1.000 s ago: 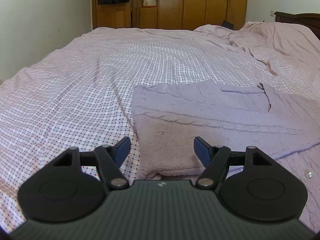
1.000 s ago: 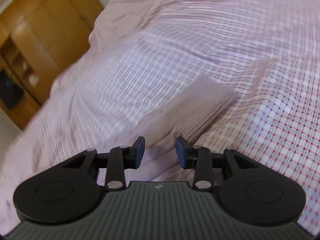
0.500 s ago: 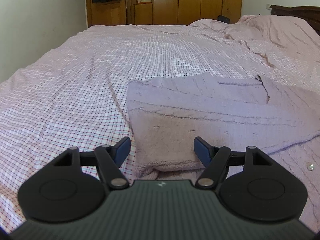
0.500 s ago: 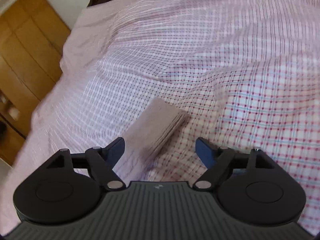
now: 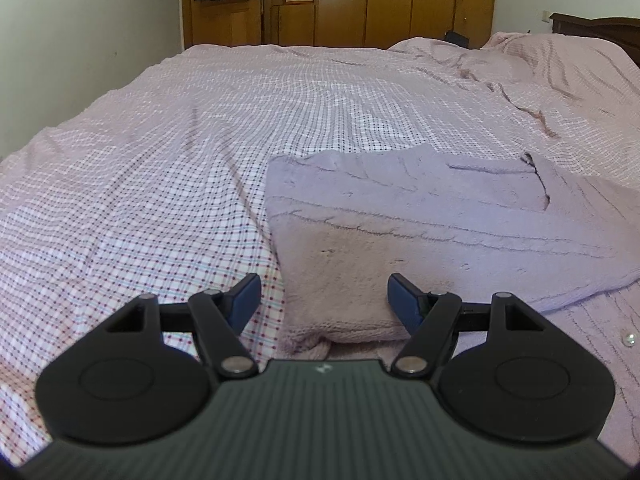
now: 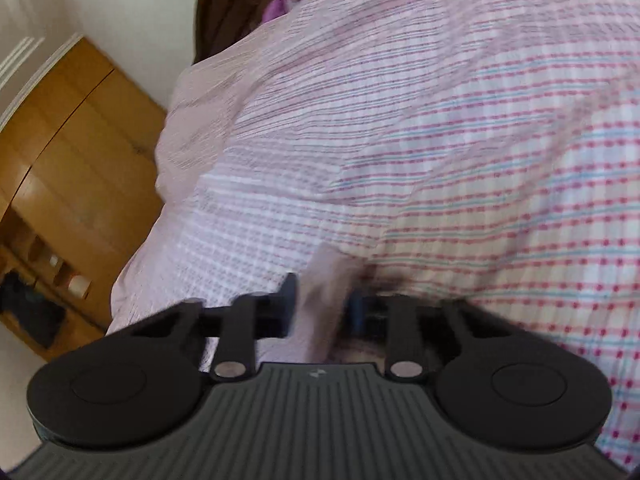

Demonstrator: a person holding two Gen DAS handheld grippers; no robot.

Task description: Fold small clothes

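- Blue-padded left gripper fingers apart, straddling folded lilac cardigan edge, prob. ready to grip.
- Right gripper fingers clamped on a blurred cardigan bit, likely lifting for next fold.
- Both over checked bed.

Right claw: half a second ago its jaws stood wide apart over the lilac knit garment; now they sit narrowly either side of a fold of that knit, which fills the gap. Contact is blurred, so grip unconfirmed. Right view has swung: more wardrobe and wall show, and the checked bedsheet streaks with motion. Left view shifts only slightly.
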